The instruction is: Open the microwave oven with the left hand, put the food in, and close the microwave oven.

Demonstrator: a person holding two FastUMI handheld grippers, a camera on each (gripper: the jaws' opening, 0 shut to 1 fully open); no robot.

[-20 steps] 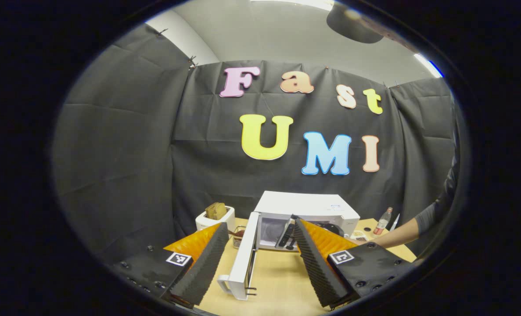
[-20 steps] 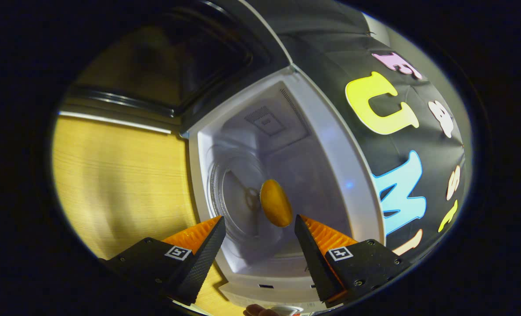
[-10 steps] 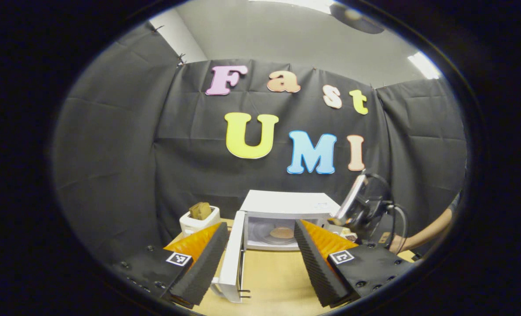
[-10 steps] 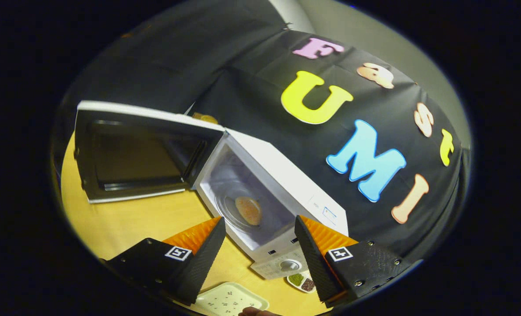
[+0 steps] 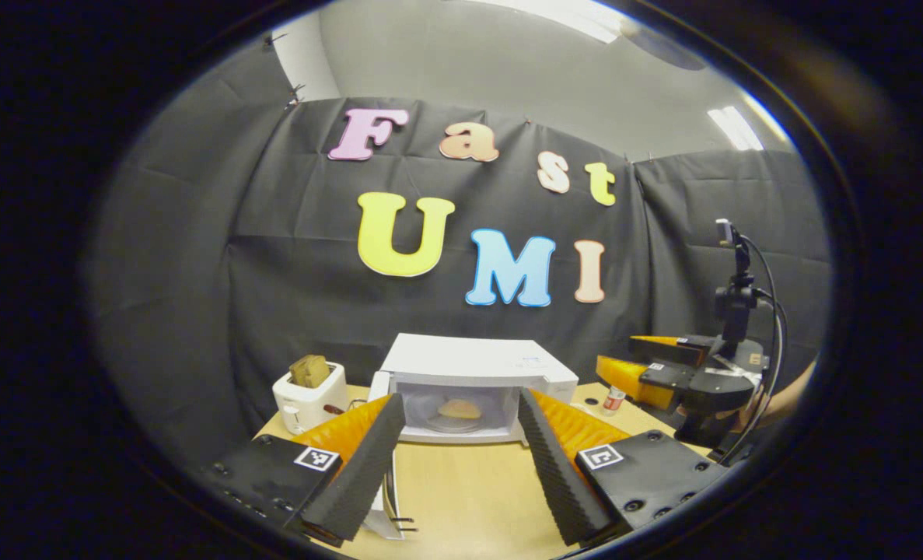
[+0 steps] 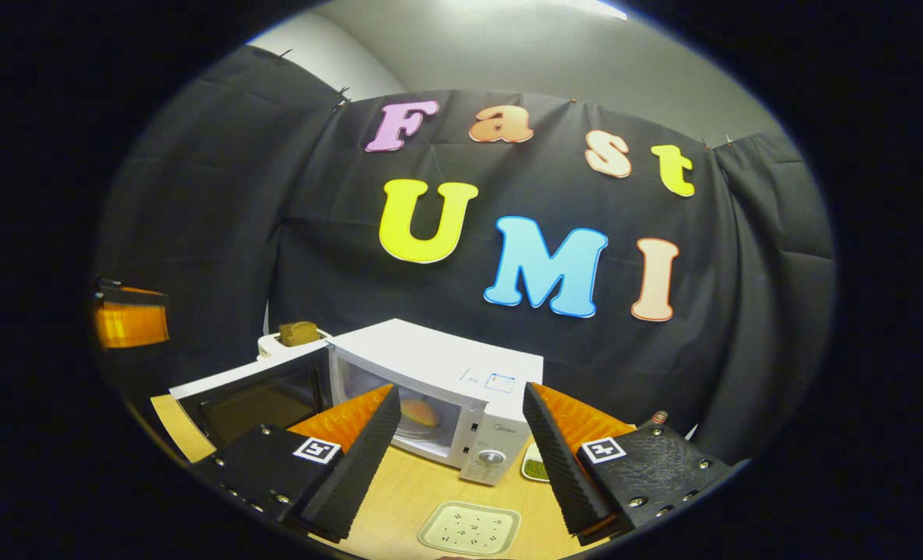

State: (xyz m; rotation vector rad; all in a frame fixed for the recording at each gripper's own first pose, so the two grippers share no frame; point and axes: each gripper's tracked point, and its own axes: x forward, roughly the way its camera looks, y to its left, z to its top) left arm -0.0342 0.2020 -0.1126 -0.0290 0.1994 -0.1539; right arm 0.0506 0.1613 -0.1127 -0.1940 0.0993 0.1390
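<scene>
Both tools sit spread wide with nothing between the fingers: left tool (image 5: 455,451) hovers over the wooden counter (image 5: 469,490) facing the microwave (image 5: 473,385) head-on, right tool (image 6: 457,455) hovers off to the right of it, angled at its front corner. Microwave door (image 6: 255,393) is swung open to the left; in the left gripper view its edge shows just behind the left finger. Food (image 5: 459,407), a rounded orange-brown piece, lies on the glass turntable inside the cavity, also seen at (image 6: 420,412). White toaster (image 5: 309,397) with a bread slice in its slot stands left of the microwave. Pale tray (image 6: 470,529) lies on the counter in front of the control panel, small dish with green contents (image 6: 536,467) just right of it. Right tool also appears in the left gripper view at (image 5: 648,362), held up off the counter, fingers apart.
</scene>
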